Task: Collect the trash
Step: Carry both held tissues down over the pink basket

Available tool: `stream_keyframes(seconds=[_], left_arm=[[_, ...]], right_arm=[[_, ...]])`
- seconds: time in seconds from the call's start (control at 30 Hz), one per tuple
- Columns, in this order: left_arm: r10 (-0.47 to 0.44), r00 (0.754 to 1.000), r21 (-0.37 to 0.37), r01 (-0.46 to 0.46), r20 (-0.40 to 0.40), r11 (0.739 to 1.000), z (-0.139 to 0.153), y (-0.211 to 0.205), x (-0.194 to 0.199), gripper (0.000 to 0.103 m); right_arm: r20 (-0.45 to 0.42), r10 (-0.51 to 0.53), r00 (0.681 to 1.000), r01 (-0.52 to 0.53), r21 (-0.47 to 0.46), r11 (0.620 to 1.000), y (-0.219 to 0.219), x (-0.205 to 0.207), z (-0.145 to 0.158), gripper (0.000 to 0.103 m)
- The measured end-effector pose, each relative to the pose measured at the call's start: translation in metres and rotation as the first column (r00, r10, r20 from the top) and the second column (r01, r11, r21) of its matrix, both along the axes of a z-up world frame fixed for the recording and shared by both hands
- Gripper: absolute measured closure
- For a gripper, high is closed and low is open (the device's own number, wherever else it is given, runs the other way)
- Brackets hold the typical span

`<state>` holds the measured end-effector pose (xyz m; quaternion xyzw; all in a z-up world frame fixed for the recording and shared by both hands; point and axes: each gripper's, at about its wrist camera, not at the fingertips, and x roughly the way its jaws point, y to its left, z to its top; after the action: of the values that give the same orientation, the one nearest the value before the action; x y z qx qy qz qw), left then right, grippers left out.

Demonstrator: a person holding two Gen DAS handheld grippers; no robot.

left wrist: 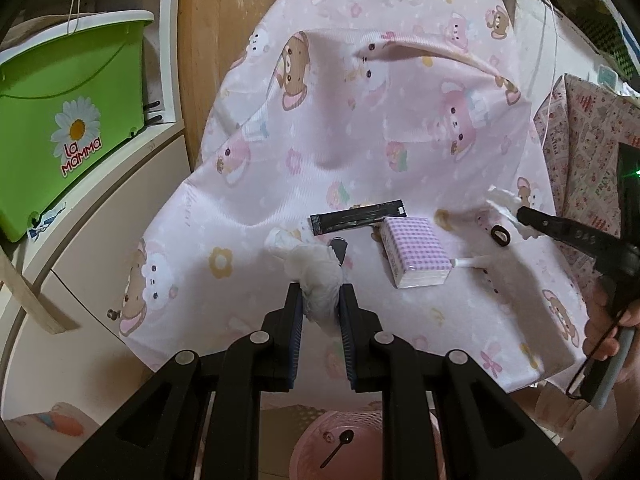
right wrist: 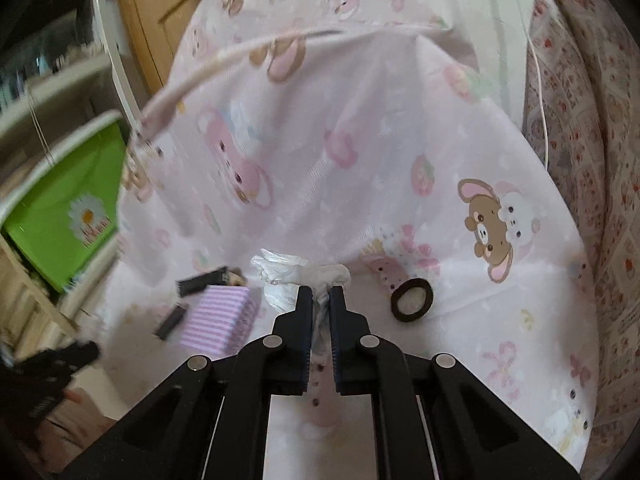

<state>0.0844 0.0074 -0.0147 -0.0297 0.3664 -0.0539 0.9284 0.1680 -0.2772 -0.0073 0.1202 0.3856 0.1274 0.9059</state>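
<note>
Tissue wads fill both tools: left gripper (left wrist: 320,300) is clamped on one wad (left wrist: 316,276) near the bedsheet's (left wrist: 460,320) front edge, right gripper (right wrist: 320,300) on another (right wrist: 300,274) mid-sheet, beside a black ring (right wrist: 413,300).

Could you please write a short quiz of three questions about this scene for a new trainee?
1. True or false: the left gripper holds a crumpled tissue.
2. What lies in the pink basket below the table edge? A) a spoon B) a cup C) a pen
3. Fill in: the right gripper is shut on a ____.

Key:
1. True.
2. A: a spoon.
3. A tissue: a second crumpled tissue, near the black ring.
</note>
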Motion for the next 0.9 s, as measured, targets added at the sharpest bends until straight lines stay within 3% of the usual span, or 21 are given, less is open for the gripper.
stream_keyframes(seconds=[0.1, 0.6, 0.9], left_arm=[[-0.011, 1.0, -0.006, 0.011, 0.002, 1.0, 0.002, 0.0, -0.003, 0.086], [-0.095, 0.994, -0.057, 0.092, -0.052, 0.994, 0.008, -0.011, -0.029, 0.086], [-0.153, 0.977, -0.077, 0.143, -0.149, 0.987, -0.011, -0.02, -0.051, 0.086]], right_arm=[[-0.007, 0.017, 1.0, -0.017, 0.041, 0.999, -0.005, -0.005, 0.005, 0.094], [0.045, 0.14, 0.989, -0.14, -0.004, 0.99, 0.024, -0.081, 0.048, 0.094], [0.001, 0.238, 0.971, -0.237, -0.048, 0.97, 0.05, -0.124, 0.045, 0.094]])
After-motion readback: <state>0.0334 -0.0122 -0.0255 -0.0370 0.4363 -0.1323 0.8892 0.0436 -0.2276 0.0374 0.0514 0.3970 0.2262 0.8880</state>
